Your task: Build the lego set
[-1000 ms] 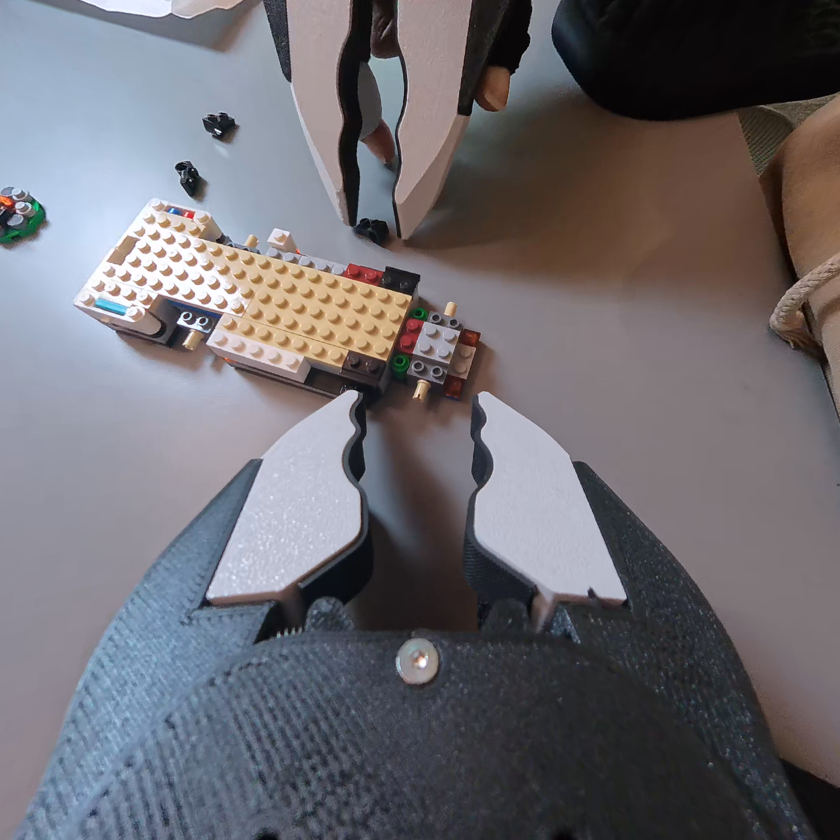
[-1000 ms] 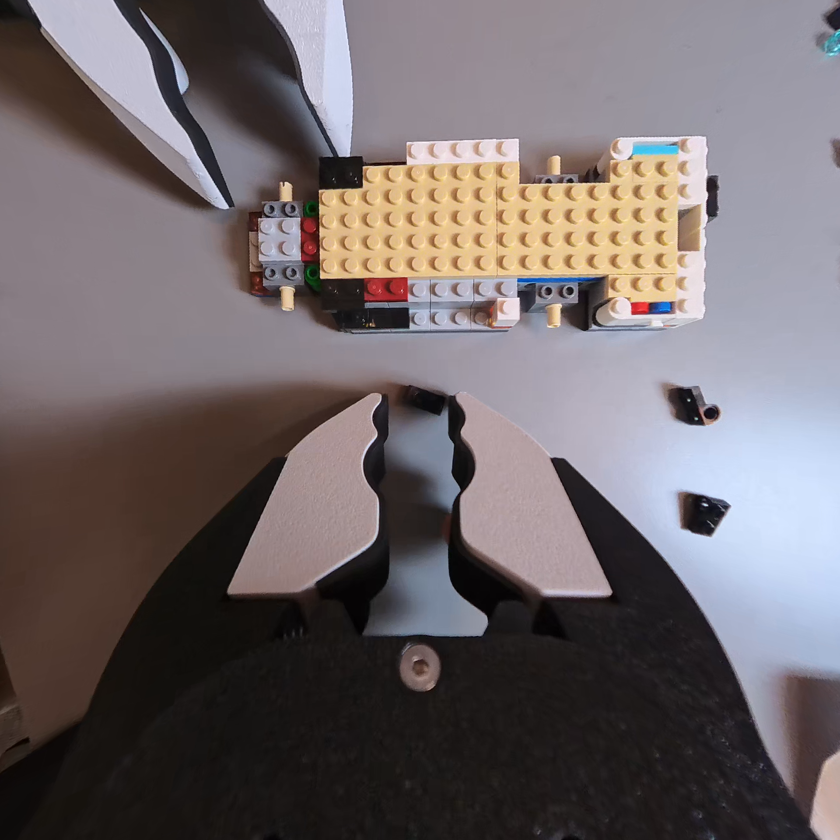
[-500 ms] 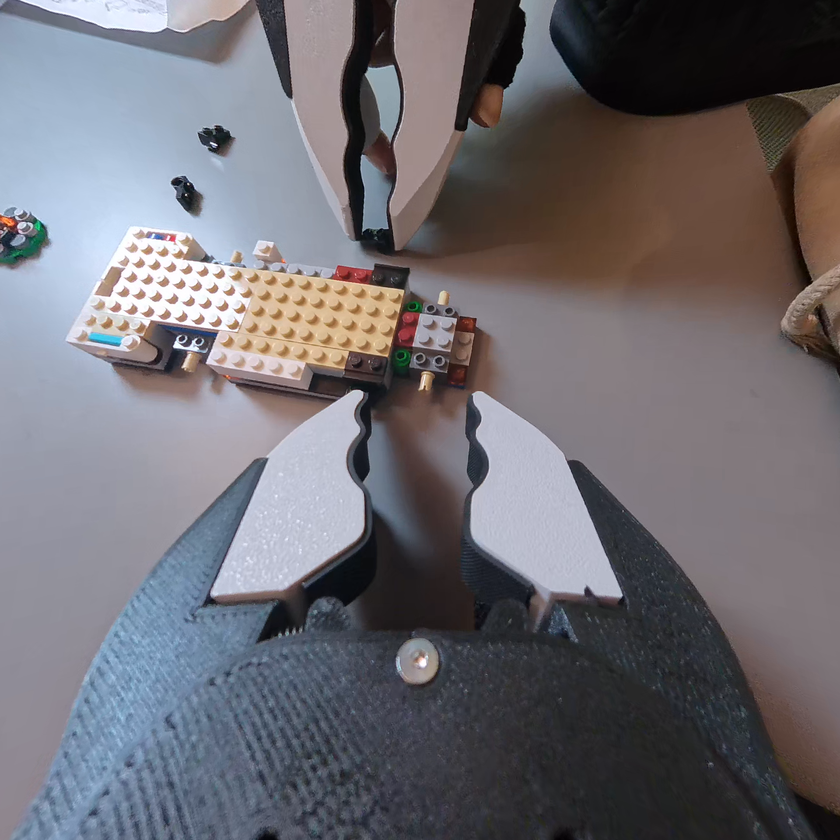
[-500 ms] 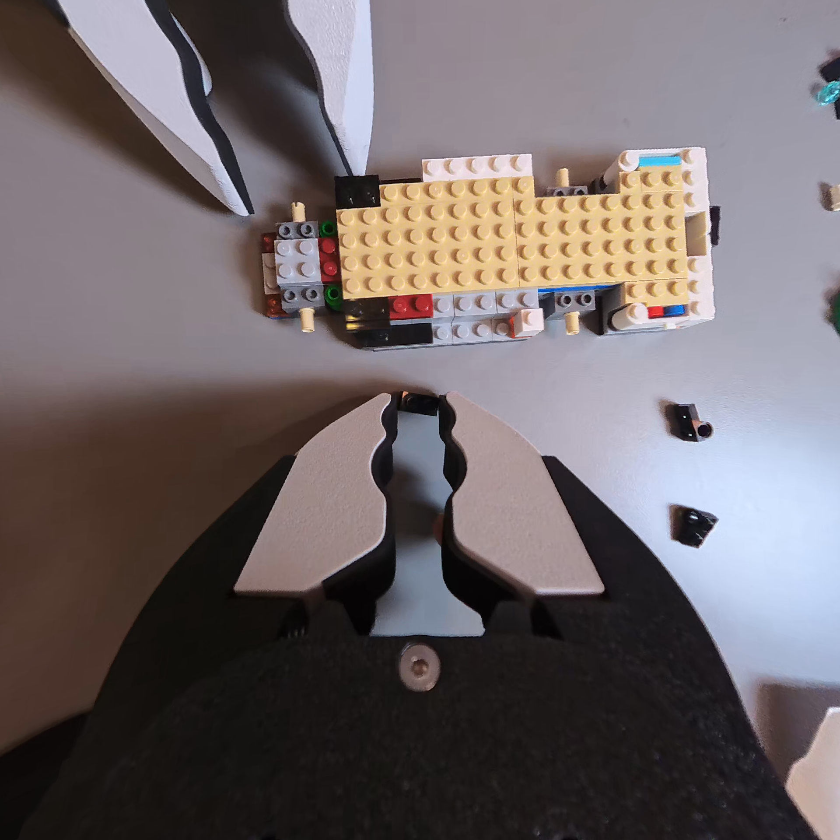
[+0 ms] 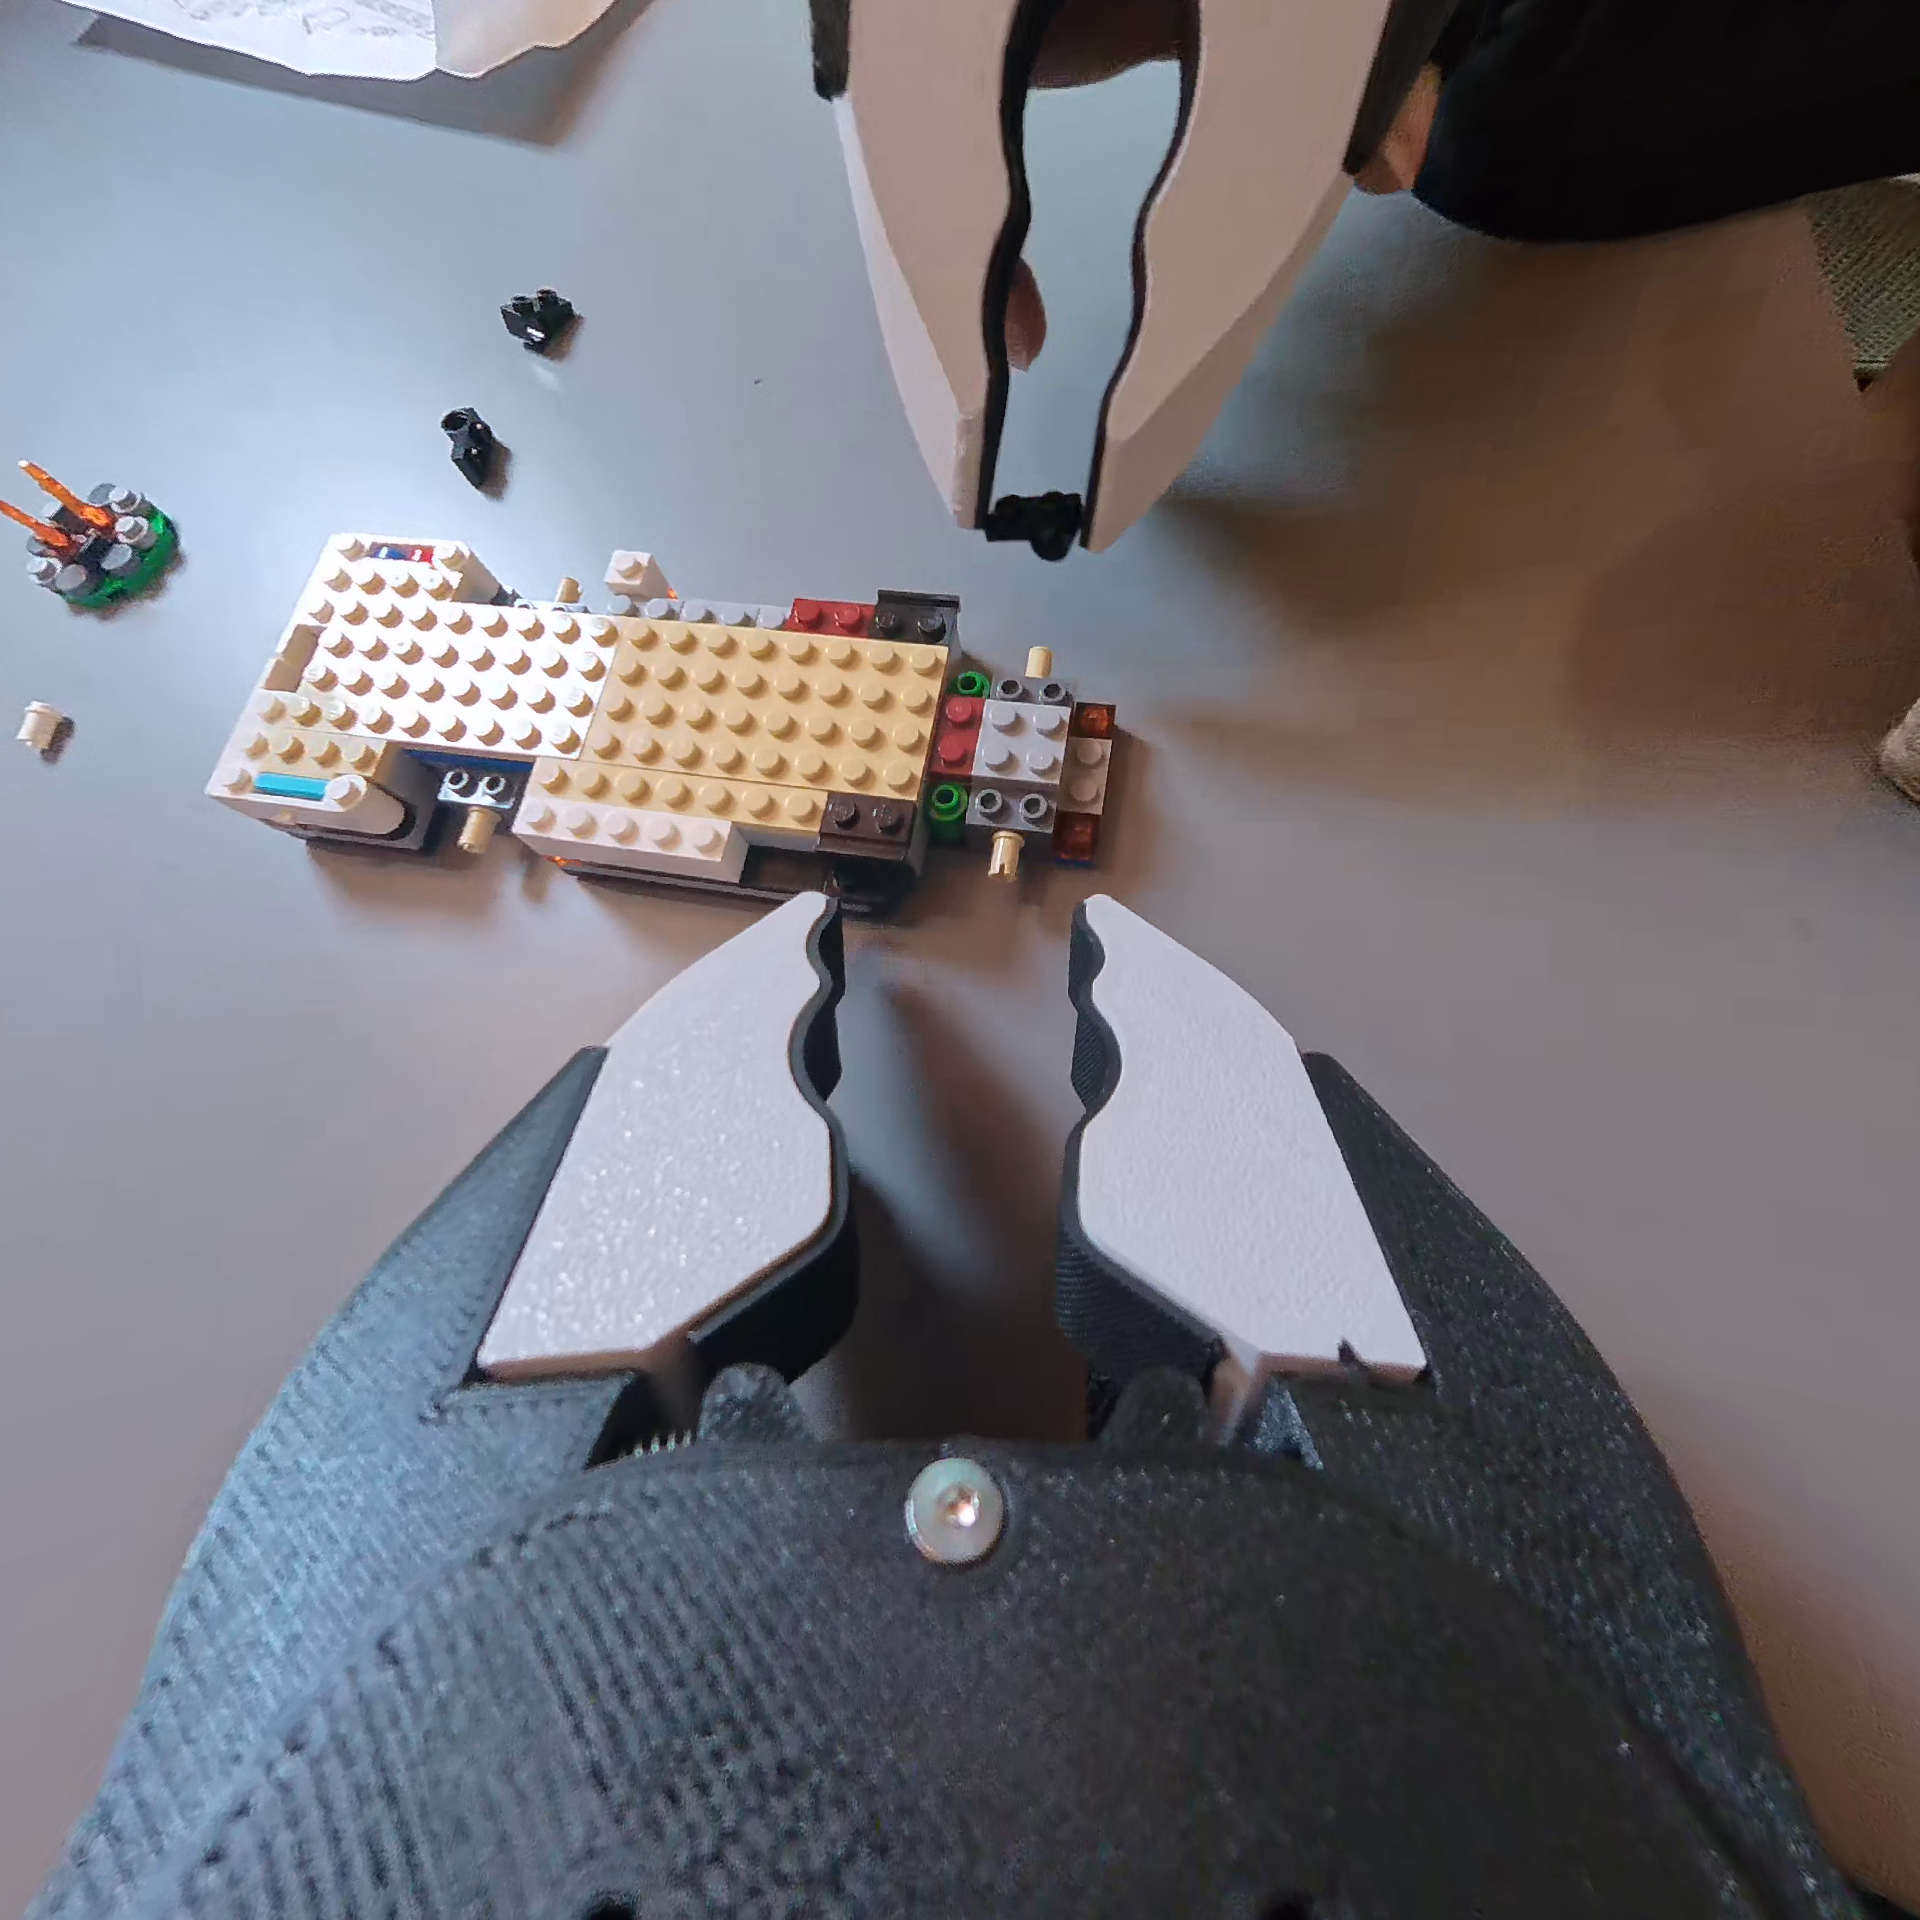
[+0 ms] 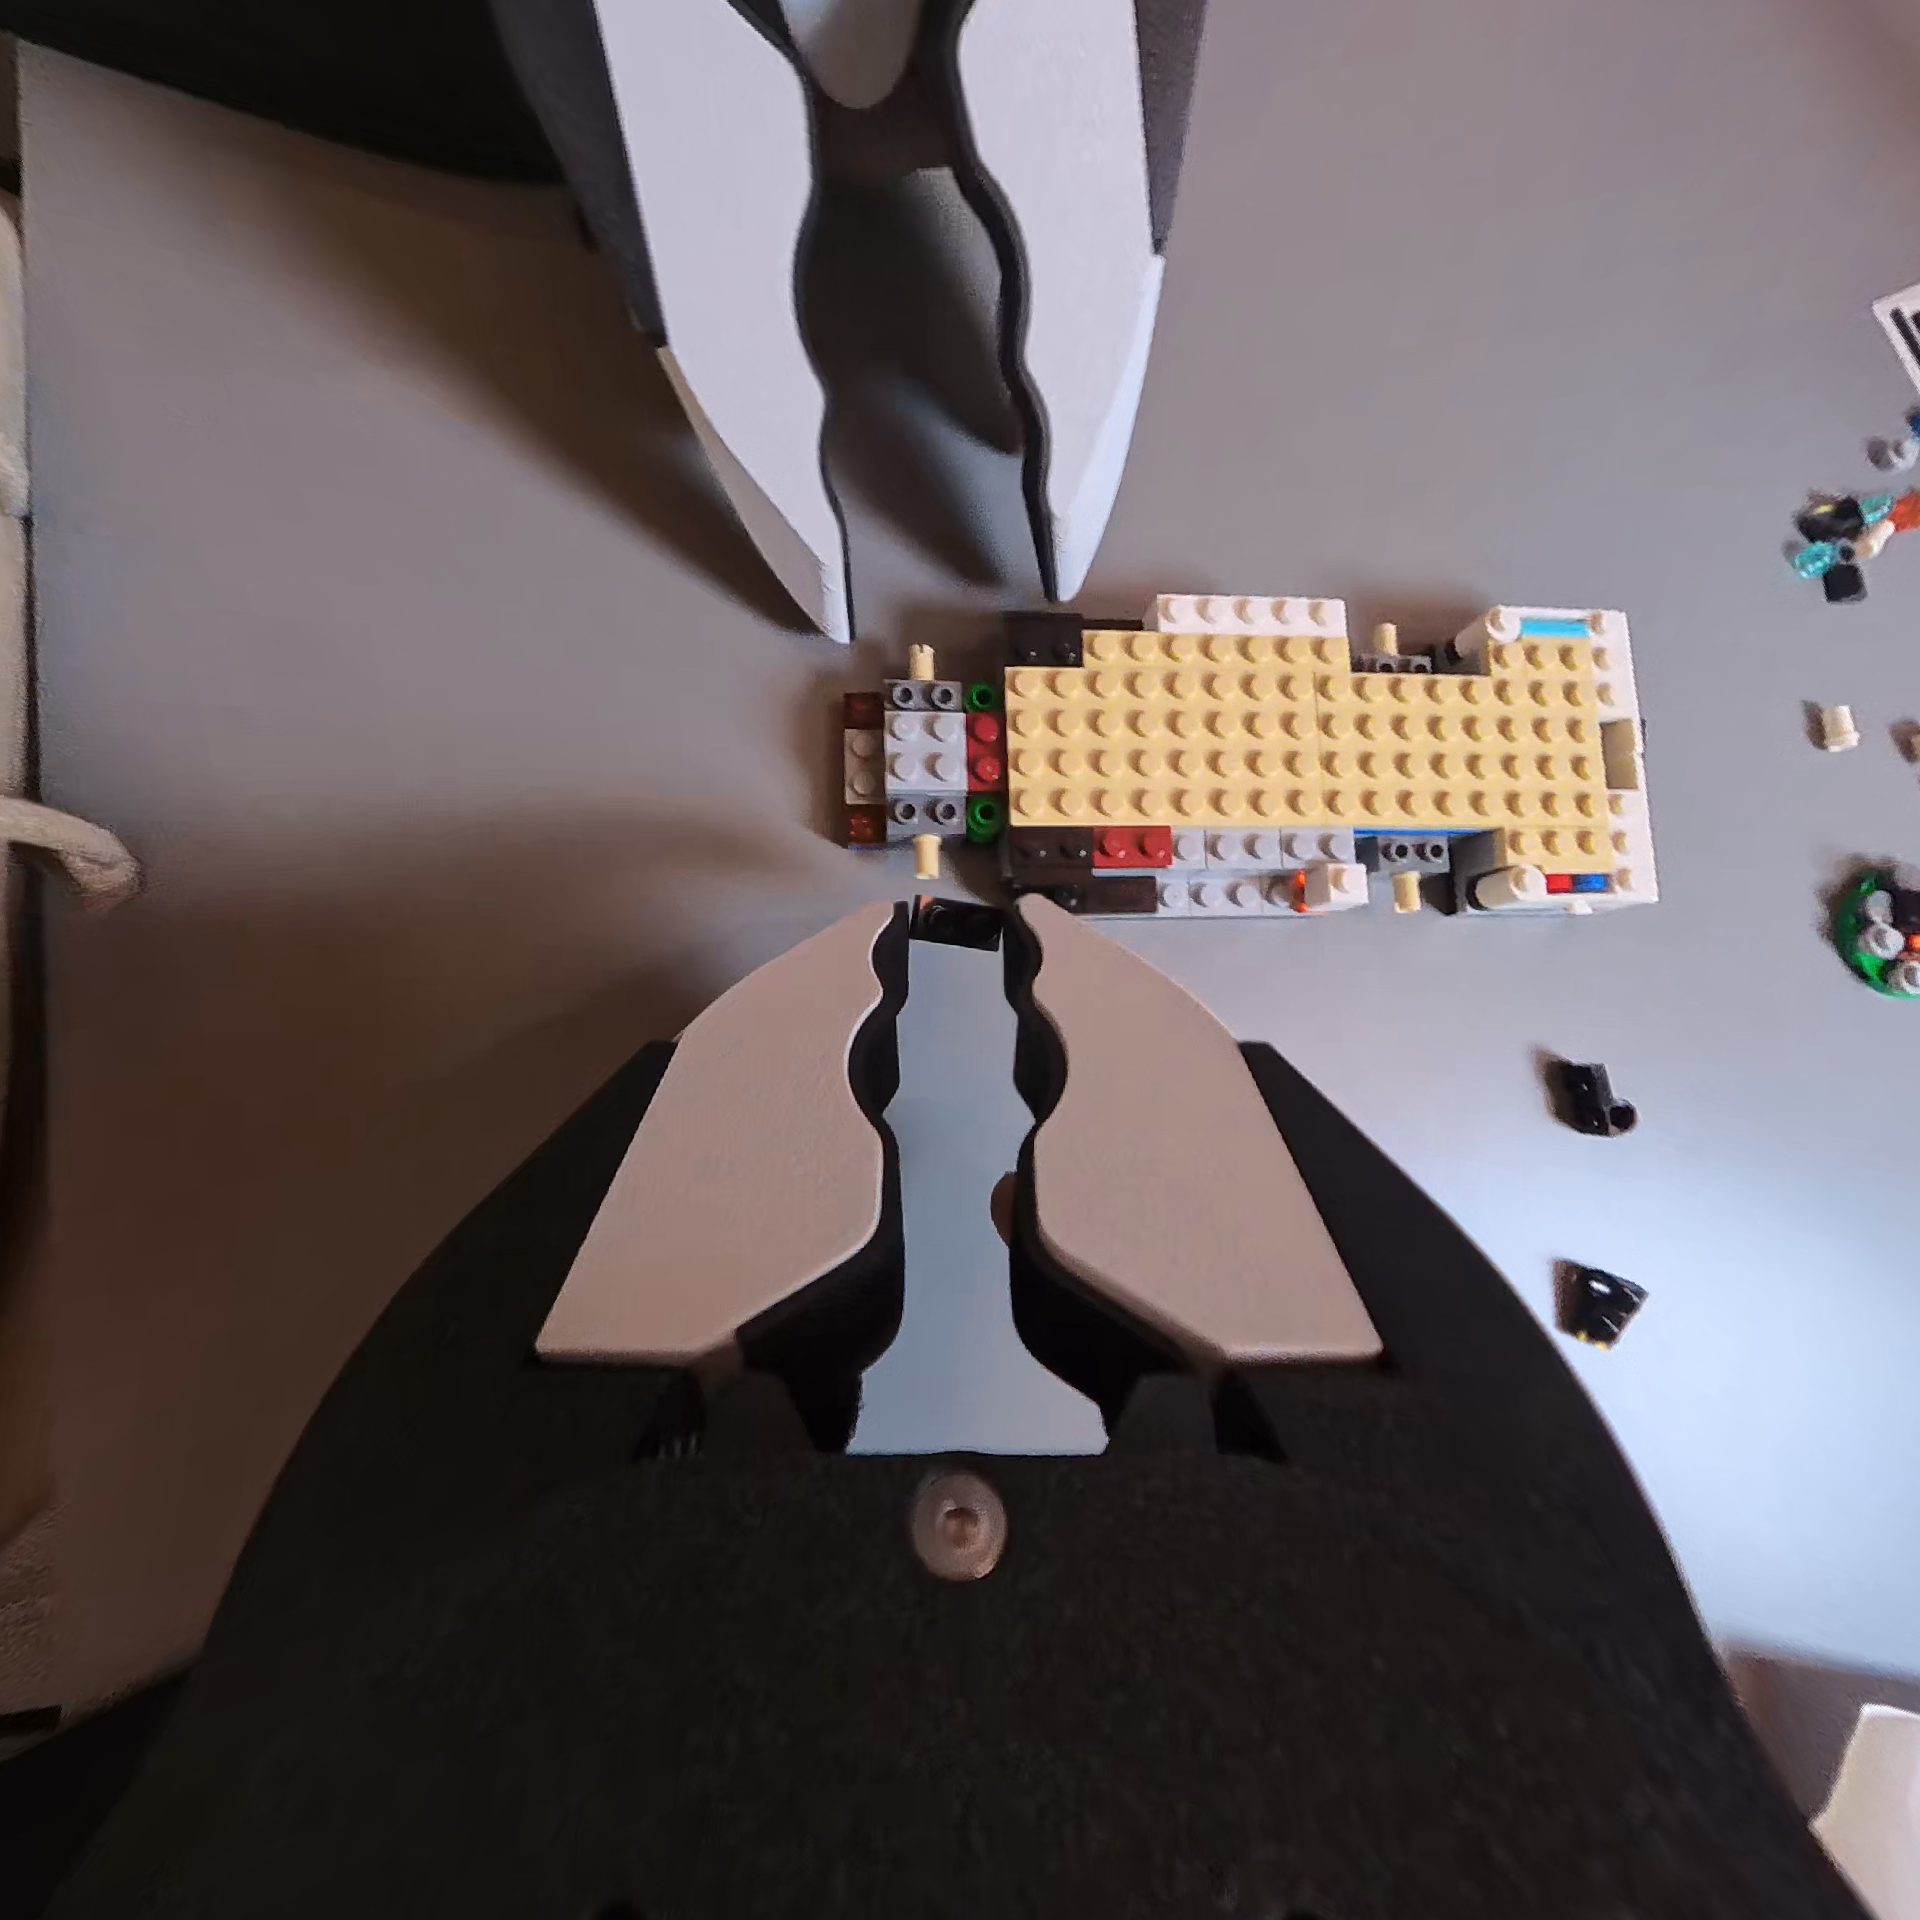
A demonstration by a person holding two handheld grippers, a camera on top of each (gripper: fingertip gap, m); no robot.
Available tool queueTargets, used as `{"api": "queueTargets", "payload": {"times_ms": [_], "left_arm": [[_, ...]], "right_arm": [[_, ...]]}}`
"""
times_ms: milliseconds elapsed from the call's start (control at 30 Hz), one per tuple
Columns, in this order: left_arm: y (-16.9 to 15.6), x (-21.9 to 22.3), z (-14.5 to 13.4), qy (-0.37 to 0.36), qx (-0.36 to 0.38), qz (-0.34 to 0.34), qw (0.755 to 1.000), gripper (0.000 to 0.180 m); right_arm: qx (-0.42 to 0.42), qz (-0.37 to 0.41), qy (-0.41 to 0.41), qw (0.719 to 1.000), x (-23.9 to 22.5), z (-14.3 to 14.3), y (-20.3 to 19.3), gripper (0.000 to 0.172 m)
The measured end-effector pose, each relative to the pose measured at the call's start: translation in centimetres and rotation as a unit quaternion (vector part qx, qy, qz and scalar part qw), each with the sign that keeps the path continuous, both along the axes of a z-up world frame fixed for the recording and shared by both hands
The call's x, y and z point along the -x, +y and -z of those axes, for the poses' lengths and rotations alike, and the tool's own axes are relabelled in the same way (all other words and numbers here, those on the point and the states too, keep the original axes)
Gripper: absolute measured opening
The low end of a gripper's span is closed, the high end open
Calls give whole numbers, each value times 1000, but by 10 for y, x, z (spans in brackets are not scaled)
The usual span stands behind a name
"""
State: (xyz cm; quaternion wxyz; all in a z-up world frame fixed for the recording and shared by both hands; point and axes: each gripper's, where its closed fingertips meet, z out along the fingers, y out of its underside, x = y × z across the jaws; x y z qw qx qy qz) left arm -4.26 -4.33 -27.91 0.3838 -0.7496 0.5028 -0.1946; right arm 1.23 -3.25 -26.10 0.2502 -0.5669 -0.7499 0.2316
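- A small black brick piece (image 6: 954,925) is pinched between the fingertips of the right gripper (image 6: 956,920), both pads pressing its ends; in the left wrist view the same piece (image 5: 1031,517) hangs clear of the grey table (image 5: 1455,831).
- Just beyond it lies the brick-built vehicle (image 6: 1299,748), flat on the table, its long axis running crosswise to the right gripper's fingers. The held piece is just beside the model's near edge, by the dark brown bricks and the tan axle pin (image 6: 925,854) at the narrow grey-and-red end.
- The left gripper (image 5: 951,925) stands on the opposite side of the model, jaws spread with nothing between them, its left fingertip (image 5: 810,920) close to the model's black lower edge.
- The right gripper is nearer the axle end.
- Farther out: two loose black pieces (image 6: 1595,1096), (image 6: 1600,1299), a small round green assembly (image 5: 99,545), a loose cream stud (image 5: 42,722), and white paper (image 5: 312,31).
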Motion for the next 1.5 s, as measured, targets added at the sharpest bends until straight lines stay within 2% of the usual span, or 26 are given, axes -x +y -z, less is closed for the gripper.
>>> {"api": "queueTargets", "payload": {"times_ms": [433,633,967,1500], "left_arm": [[-4,-5,2,12,-12,8,1000,38],[-5,-6,2,16,-15,11,1000,35],[-5,-5,2,16,-16,9,1000,35],[-6,-6,1,9,-14,14,1000,29]], "right_arm": [[-29,-44,-25,998,15,12,-30,17],[-43,-43,-28,998,15,15,-29,17],[-58,-35,-20,998,13,5,-16,17],[-59,-41,-29,997,16,10,-6,17]]}}
